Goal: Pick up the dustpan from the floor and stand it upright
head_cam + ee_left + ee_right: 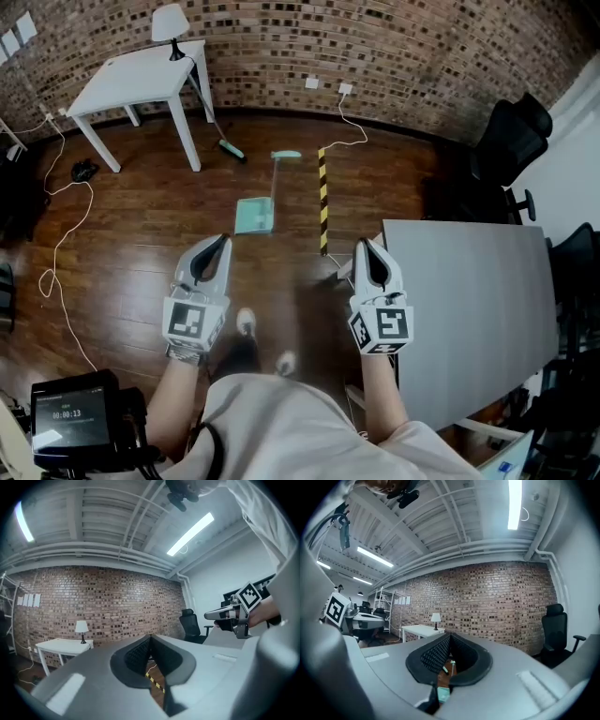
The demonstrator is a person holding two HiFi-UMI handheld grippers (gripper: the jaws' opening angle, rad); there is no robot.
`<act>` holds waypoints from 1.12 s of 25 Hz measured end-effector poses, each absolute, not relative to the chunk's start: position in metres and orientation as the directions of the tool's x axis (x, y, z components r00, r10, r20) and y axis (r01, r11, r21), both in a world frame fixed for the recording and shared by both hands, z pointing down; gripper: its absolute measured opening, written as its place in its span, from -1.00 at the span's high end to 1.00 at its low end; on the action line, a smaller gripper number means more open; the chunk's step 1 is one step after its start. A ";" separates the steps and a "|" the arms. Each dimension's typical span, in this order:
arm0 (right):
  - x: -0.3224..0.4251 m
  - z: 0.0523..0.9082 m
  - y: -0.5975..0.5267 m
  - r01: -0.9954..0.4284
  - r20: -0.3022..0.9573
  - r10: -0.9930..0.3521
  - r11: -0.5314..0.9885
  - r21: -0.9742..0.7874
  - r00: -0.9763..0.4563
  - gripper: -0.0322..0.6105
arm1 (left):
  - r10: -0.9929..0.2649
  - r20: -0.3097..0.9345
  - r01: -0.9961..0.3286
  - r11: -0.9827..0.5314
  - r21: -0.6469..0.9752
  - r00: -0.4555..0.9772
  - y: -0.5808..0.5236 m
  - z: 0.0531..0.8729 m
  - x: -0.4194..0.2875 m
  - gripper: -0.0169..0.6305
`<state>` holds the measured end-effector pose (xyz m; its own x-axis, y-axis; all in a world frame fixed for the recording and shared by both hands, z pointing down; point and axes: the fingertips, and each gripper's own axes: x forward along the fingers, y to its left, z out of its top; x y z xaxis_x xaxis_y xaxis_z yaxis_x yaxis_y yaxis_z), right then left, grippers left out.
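The teal dustpan (253, 215) lies flat on the wooden floor, its long handle (277, 178) pointing away toward the brick wall. Both grippers are held level well short of it, over the floor near the person's feet. My left gripper (222, 241) is shut and empty, its dark pads meeting at the tip (150, 638). My right gripper (365, 244) is also shut and empty (449, 637). In the right gripper view the dustpan (443, 694) shows low in the gap beneath the jaws.
A white table (141, 80) with a lamp (171, 23) stands at the back left, and a broom (217, 131) leans on it. A yellow-black striped strip (322, 197) lies right of the dustpan. A grey table (469, 309) and black chairs (511, 141) fill the right. Cables (61, 234) trail on the left.
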<state>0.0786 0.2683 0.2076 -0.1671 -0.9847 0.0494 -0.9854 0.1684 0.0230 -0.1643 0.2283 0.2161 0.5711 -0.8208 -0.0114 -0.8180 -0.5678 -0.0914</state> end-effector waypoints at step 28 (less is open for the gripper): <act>0.042 0.191 0.306 -0.984 0.063 -0.985 0.165 0.074 -0.160 0.86 | -0.772 -0.016 -0.766 -0.628 -0.139 0.635 0.270 0.198 -0.166 0.94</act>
